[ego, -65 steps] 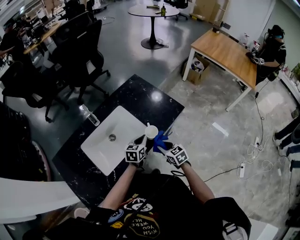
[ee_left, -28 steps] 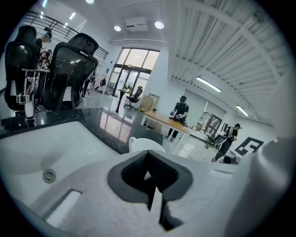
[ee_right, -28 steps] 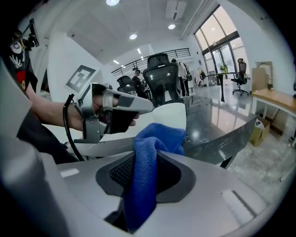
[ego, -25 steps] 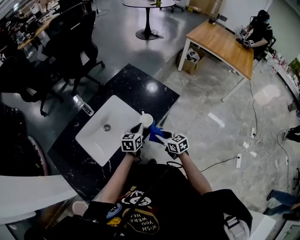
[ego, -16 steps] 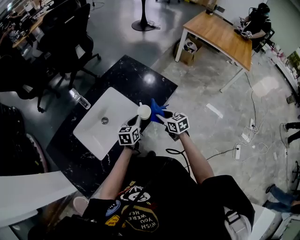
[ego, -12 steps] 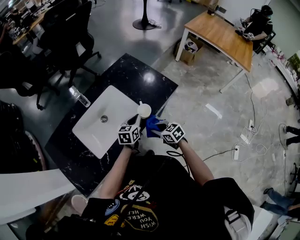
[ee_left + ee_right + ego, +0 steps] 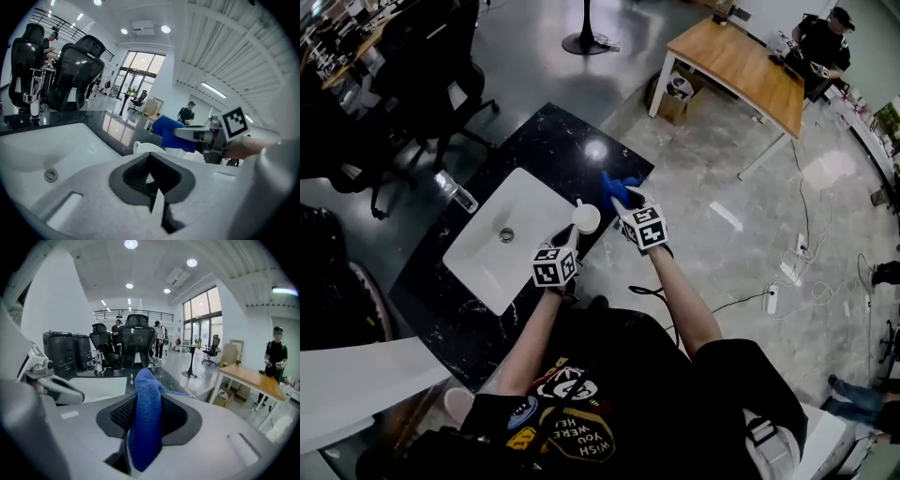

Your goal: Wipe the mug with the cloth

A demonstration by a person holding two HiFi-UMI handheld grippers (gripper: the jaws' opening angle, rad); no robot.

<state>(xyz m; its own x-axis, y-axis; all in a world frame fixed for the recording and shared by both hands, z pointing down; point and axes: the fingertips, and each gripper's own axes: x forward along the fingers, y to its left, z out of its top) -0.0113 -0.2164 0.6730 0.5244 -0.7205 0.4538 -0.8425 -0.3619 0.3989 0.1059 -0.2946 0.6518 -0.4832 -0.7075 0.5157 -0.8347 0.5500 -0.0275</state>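
Beyond mug (image 7: 586,217), right gripper (image 7: 624,198) with cloth (image 7: 612,183) now lifted clear

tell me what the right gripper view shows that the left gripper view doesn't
Only the right gripper view: the wooden table and, up close, the jaws pinching the blue cloth. Only the left gripper view: the white mug at the left tool, and the sink drain. Both: the blue cloth in the right tool, the white sink, black office chairs.
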